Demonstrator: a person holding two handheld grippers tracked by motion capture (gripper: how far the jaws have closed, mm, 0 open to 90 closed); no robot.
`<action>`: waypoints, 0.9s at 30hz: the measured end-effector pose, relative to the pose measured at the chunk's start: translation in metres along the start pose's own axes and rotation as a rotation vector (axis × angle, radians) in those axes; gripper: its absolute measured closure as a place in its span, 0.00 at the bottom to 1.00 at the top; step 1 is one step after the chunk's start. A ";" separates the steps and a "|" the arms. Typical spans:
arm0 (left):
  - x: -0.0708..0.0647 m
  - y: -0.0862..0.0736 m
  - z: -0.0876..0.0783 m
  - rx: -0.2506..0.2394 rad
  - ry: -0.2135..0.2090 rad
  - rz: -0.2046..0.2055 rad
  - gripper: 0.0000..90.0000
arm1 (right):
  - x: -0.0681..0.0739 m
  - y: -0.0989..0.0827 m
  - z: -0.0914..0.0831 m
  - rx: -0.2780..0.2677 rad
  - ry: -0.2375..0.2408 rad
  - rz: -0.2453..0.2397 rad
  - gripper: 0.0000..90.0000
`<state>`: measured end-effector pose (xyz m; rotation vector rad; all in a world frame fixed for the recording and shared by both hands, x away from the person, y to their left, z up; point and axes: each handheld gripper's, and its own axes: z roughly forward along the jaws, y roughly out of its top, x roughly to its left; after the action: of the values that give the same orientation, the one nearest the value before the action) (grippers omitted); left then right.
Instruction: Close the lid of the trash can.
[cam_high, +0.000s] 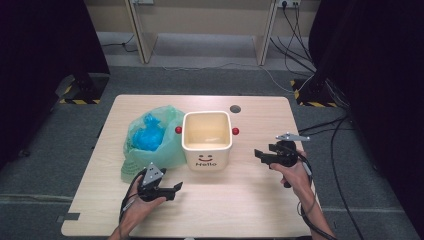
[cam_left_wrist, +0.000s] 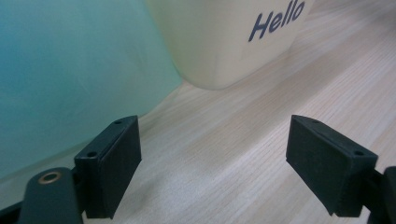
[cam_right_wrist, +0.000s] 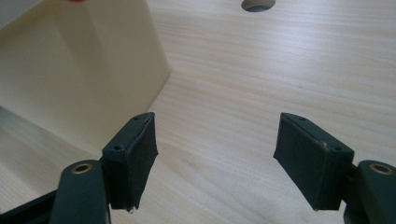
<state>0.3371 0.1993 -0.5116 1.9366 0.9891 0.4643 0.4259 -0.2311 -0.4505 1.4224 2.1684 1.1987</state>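
A cream square bin (cam_high: 206, 139) with a smiley face, the word "Hello" and two red side knobs stands upright at the table's middle. Against its left side lies a green plastic bag (cam_high: 150, 142) with something blue inside. My left gripper (cam_high: 175, 189) sits low in front of the bag, open with nothing between its jaws. In the left gripper view the gripper (cam_left_wrist: 212, 158) points at the bin's (cam_left_wrist: 224, 37) front corner and the bag (cam_left_wrist: 70, 70). My right gripper (cam_high: 260, 154) is to the right of the bin, open and empty. In the right gripper view the gripper (cam_right_wrist: 215, 154) faces the bin's wall (cam_right_wrist: 84, 70).
The light wooden table (cam_high: 250, 200) has a round cable hole (cam_high: 235, 108) behind the bin, which the right gripper view shows as the hole (cam_right_wrist: 257, 4). Cables trail over the grey floor to the right. Dark curtains hang at both sides.
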 end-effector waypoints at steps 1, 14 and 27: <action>0.001 -0.001 0.000 0.005 0.000 0.000 0.19 | 0.003 -0.005 0.001 0.002 -0.004 -0.008 0.31; 0.001 -0.008 0.002 0.069 -0.008 0.047 0.19 | 0.016 -0.025 0.011 0.033 0.007 -0.033 0.29; 0.000 -0.010 0.004 0.161 -0.035 0.072 0.16 | 0.017 -0.049 0.008 0.076 0.011 -0.034 0.28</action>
<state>0.3348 0.1999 -0.5226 2.1233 0.9617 0.3997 0.3922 -0.2206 -0.4891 1.4053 2.2588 1.1269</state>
